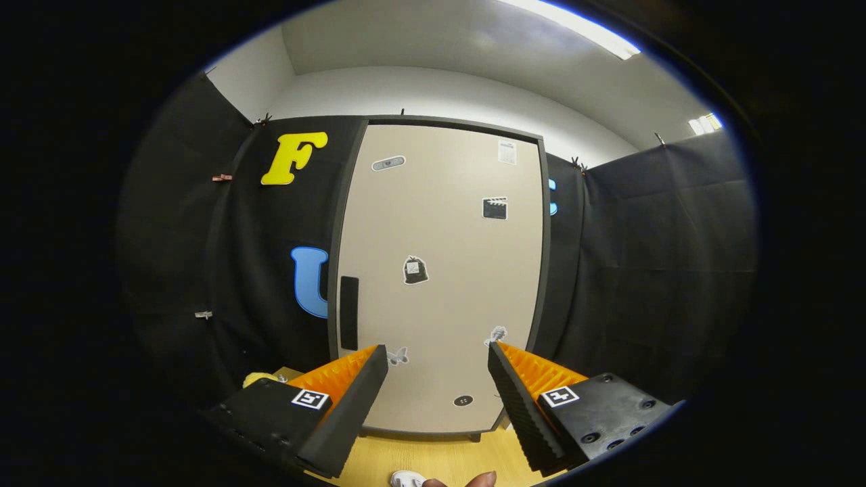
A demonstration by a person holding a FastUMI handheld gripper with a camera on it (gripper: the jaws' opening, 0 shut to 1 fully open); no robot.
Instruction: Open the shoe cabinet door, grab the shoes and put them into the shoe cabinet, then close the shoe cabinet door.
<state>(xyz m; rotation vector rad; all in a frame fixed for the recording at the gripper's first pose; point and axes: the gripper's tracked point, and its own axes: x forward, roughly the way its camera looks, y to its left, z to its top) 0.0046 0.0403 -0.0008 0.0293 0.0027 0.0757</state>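
The shoe cabinet (440, 270) stands upright ahead of me, its beige door shut inside a dark frame. A dark vertical handle (348, 312) sits on the door's left edge, just above my left finger. Several small stickers dot the door. My gripper (438, 357) is open, with only the lower door seen between its orange-and-black fingers (352, 379). A white shoe (407, 479) peeks out low down between the fingers, on the wooden floor. A yellow thing (260, 379), partly hidden, lies behind the left finger.
Black cloth walls close in on both sides of the cabinet. The light wooden floor (433, 456) runs from the cabinet's base toward me. A person's fingertip (482, 479) shows beside the white shoe.
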